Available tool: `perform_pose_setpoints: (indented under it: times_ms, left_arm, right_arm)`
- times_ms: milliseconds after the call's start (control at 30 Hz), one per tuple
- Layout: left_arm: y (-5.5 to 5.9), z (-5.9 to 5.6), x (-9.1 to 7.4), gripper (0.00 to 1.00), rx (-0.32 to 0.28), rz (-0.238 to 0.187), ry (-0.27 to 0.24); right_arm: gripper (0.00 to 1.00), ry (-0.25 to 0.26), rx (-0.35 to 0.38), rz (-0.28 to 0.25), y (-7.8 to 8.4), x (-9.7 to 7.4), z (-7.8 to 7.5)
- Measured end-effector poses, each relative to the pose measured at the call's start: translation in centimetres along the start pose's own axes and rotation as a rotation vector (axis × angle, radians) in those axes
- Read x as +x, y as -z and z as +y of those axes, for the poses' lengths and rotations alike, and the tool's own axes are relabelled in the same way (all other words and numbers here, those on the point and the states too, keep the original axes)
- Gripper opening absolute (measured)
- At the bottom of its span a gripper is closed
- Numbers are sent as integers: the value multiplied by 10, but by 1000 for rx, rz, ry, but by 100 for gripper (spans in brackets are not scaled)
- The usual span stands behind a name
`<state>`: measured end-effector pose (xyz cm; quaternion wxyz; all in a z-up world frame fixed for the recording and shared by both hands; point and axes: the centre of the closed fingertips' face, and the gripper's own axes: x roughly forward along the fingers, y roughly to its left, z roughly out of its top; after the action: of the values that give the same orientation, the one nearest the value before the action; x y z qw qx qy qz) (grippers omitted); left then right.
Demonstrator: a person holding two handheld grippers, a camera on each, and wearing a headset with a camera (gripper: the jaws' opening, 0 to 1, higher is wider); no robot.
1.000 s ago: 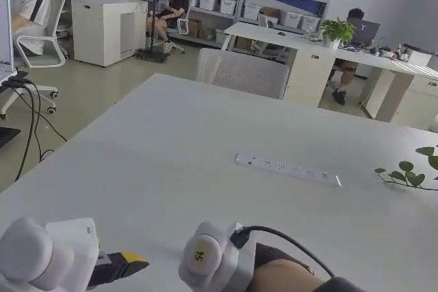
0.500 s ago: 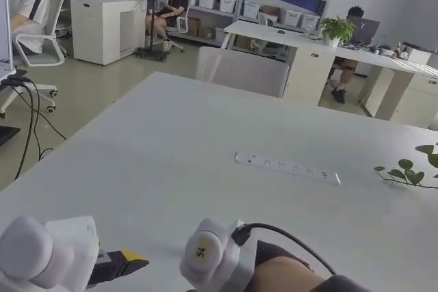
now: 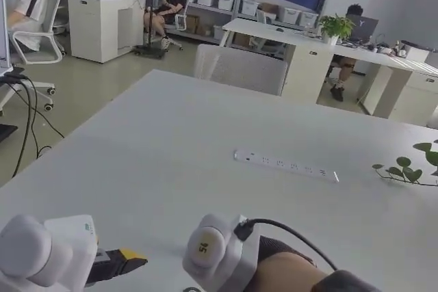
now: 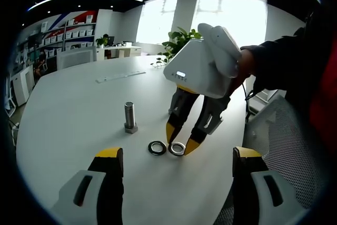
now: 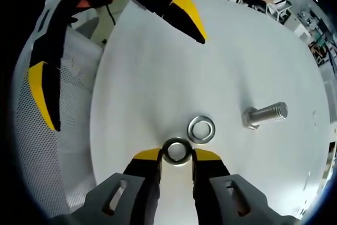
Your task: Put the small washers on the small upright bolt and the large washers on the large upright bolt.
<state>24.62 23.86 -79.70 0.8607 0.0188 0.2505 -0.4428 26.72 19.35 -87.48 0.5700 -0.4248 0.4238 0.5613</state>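
Right gripper view looks down its own jaws at the white table (image 5: 158, 77). The right gripper (image 5: 176, 154) is clenched on the gripped washer (image 5: 176, 151), one yellow tip against each side of the ring, which lies flat on the tabletop. The second washer (image 5: 201, 129) lies just beside it, and the bolt (image 5: 265, 115) stands a little further off (the view's roll makes it look laid over). At the top left of that view the left gripper (image 5: 118, 59) hangs with its jaws spread wide, nothing between them.

Left gripper view gives the same group from the other side. The bolt is upright on its head, both washers lie near its foot, and the right gripper comes down steeply over the gripped one.

Head view adds the wider room: a power strip (image 3: 286, 167) lies far out on the table, a leafy sprig (image 3: 407, 171) reaches in at the right edge, and people sit at desks beyond.

Against the frame of a second ago, both gripper bodies keep nearly the same places at the bottom of the head view; the room's slight shift is the headset's own.
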Motion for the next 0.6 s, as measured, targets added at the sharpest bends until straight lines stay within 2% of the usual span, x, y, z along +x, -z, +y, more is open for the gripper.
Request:
perform_pose_setpoints:
  times_ms: [200, 600]
  left_arm:
    - [-1, 0, 1, 85, 0, -1, 3]
    - [-2, -1, 2, 85, 1, -2, 3]
  right_arm:
    - [23, 4, 6, 6, 3, -3, -2]
    - [23, 23, 0, 4, 5, -28, -6]
